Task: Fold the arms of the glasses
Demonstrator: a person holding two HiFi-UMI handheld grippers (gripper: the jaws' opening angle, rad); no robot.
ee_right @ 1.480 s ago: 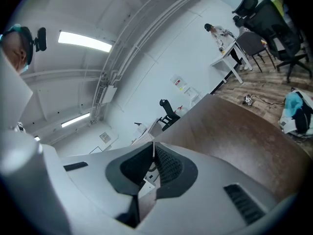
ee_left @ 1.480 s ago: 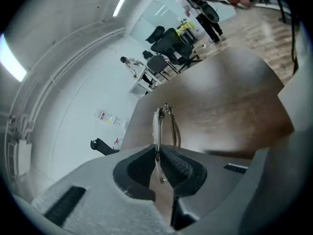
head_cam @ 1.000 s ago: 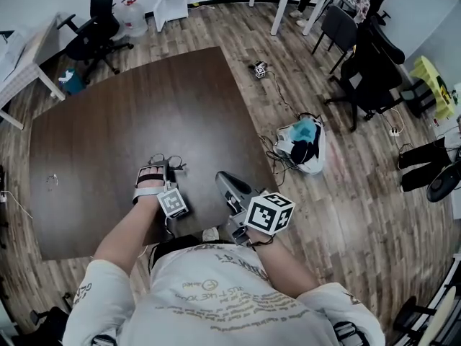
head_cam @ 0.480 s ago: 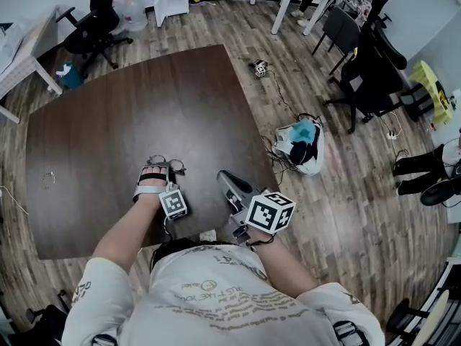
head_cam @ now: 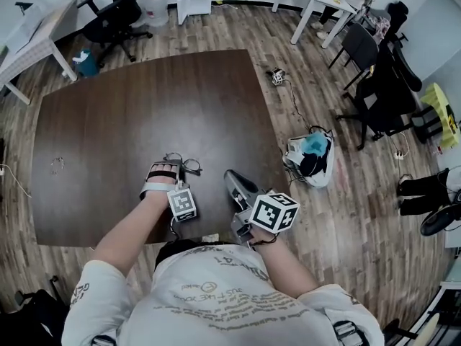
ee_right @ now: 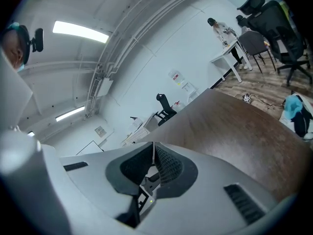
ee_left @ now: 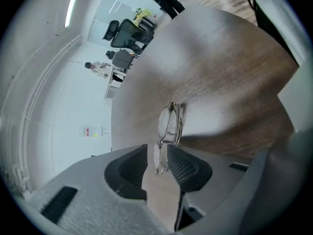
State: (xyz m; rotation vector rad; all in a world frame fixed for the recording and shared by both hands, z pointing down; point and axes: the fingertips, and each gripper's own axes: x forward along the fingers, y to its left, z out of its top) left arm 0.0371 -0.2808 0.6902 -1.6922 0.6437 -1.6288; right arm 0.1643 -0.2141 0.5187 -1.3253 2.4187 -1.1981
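- Left tool (ee_left: 157,156) clenched on glasses (ee_left: 169,124): we see one lens pinched between pads, other lens sticking out past tips.
- Glasses sit low over near edge of bench (head_cam: 130,99), around its middle. We cannot tell if they touch bench.
- Right tool (ee_right: 152,153) clenched, pads together, nothing between them. It hangs over near right part of bench.
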